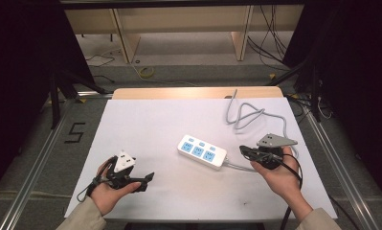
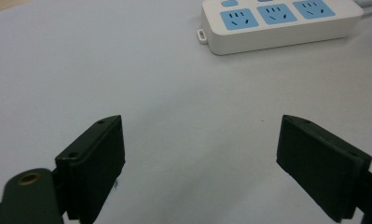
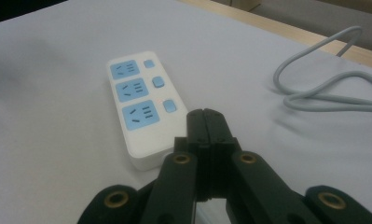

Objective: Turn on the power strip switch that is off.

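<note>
Both hands rest near the table's front edge: left gripper spread wide over bare white cover, right gripper pressed closed, empty, just beside the strip at mid-table. Nothing looks begun; cord lies loose.

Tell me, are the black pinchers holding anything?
Nothing. The left gripper is open over bare table; the right gripper is shut on nothing, beside the power strip.

White power strip with light-blue sockets (grey cord) on a white table.
</note>
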Demonstrator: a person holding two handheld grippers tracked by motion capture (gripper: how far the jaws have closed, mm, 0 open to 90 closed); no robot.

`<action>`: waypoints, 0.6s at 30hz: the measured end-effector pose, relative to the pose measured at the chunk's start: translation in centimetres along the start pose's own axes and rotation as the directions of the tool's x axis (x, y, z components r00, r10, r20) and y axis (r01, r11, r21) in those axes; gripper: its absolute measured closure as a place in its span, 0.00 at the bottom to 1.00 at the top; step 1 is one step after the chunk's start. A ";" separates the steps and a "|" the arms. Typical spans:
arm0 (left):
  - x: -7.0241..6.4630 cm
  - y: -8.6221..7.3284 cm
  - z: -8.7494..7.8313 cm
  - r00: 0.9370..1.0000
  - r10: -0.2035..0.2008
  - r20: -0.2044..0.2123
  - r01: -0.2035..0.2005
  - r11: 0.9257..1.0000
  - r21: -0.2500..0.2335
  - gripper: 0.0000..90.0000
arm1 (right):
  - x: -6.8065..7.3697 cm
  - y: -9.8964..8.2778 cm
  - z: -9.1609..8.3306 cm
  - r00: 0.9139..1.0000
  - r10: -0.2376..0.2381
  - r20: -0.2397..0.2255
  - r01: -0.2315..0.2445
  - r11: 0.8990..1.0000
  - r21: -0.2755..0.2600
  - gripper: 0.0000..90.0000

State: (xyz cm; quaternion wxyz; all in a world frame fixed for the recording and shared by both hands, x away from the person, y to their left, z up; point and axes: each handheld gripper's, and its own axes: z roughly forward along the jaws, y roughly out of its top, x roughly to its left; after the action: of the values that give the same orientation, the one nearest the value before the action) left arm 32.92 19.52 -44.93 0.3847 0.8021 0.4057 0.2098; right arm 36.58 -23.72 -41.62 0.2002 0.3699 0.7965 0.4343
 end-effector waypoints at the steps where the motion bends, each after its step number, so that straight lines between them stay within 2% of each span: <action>1: 0.0 0.0 0.0 1.000 0.000 0.000 0.000 1.000 0.000 0.17 | 0.0 0.0 0.1 1.000 0.000 -0.001 0.000 1.000 0.000 1.00; 18: 0.0 0.0 0.0 1.000 0.000 0.001 0.000 1.000 0.002 0.17 | 0.3 0.6 1.0 1.000 -0.010 -0.012 0.010 1.000 0.016 1.00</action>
State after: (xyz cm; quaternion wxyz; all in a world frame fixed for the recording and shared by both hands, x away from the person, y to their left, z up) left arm 32.93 19.51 -44.96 0.3841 0.8025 0.4058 0.2093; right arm 37.28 -22.76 -41.63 0.1944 0.3649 0.8030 0.4293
